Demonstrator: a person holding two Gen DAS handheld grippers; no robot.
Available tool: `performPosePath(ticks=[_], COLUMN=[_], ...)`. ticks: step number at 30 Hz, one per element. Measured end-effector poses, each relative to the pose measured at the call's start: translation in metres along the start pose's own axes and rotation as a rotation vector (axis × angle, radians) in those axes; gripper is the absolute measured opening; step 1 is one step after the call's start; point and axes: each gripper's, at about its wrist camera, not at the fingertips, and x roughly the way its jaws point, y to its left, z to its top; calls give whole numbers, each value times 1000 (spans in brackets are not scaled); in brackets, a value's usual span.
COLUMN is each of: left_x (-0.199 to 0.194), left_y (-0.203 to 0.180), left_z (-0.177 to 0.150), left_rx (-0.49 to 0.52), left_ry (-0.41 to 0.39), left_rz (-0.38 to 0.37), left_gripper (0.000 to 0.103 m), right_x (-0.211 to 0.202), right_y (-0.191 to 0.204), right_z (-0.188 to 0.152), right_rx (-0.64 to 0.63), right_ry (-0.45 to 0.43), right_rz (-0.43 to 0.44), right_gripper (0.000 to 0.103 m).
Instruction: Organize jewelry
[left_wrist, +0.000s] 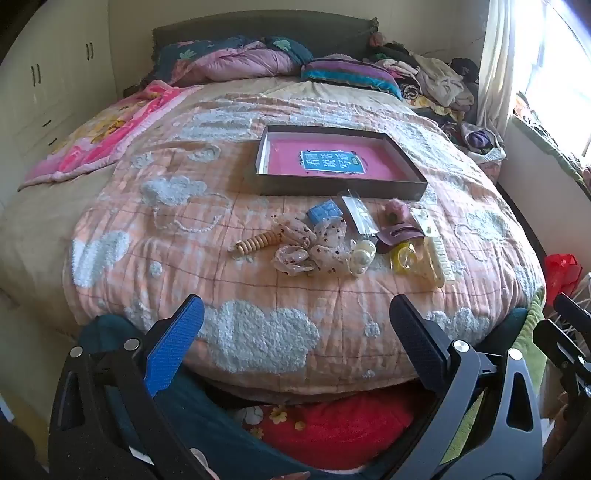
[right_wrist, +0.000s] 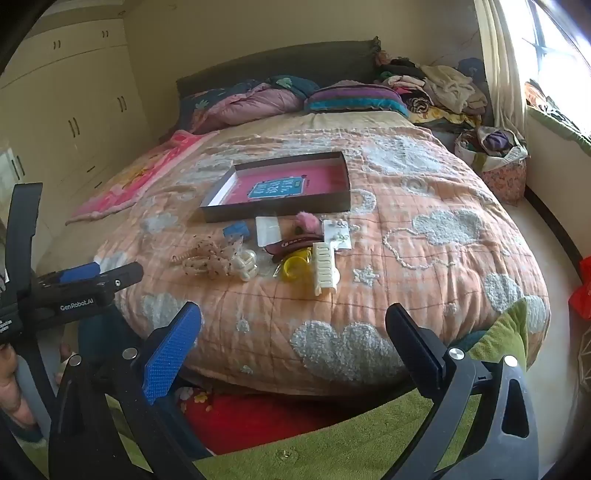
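A shallow dark box (left_wrist: 334, 186) (right_wrist: 273, 211) with a pink floor lies on the peach quilt. In front of it sits a heap of accessories: a wooden bead bracelet (left_wrist: 255, 243), a dotted sheer scrunchie (left_wrist: 314, 247) (right_wrist: 210, 260), a blue block (left_wrist: 325, 213) (right_wrist: 236, 229), a clear packet (left_wrist: 358, 216), a pink pompom (left_wrist: 397, 212) (right_wrist: 307, 220), a maroon hair clip (left_wrist: 397, 234) (right_wrist: 291, 244), a yellow ring (right_wrist: 295, 267), a cream claw clip (left_wrist: 439, 258) (right_wrist: 325, 271), an earring card (right_wrist: 337, 230). My left gripper (left_wrist: 295, 325) and right gripper (right_wrist: 293, 332) hang open at the bed's near edge, nothing between their fingers.
Pillows and folded bedding (left_wrist: 258, 55) fill the head of the bed, with a clothes pile (left_wrist: 432, 77) at its right. Cream wardrobes (right_wrist: 74, 110) line the left wall. A window and curtain (right_wrist: 517, 55) stand right. A red bag (left_wrist: 561, 269) sits beside the bed.
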Motion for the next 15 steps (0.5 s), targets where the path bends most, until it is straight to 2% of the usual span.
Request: performPosePath(ticks=[2, 15], left_x=[-1, -2], left_y=[0, -12], left_z=[-1, -6], left_rx=[7, 38], left_ry=[0, -4], left_rz=[-4, 16], left_gripper=[94, 94], right_x=[0, -10], right_y=[2, 2], right_z=[1, 1], right_rx=[-8, -10], right_ry=[21, -16], right_rz=[-3, -18], right_gripper=[99, 99])
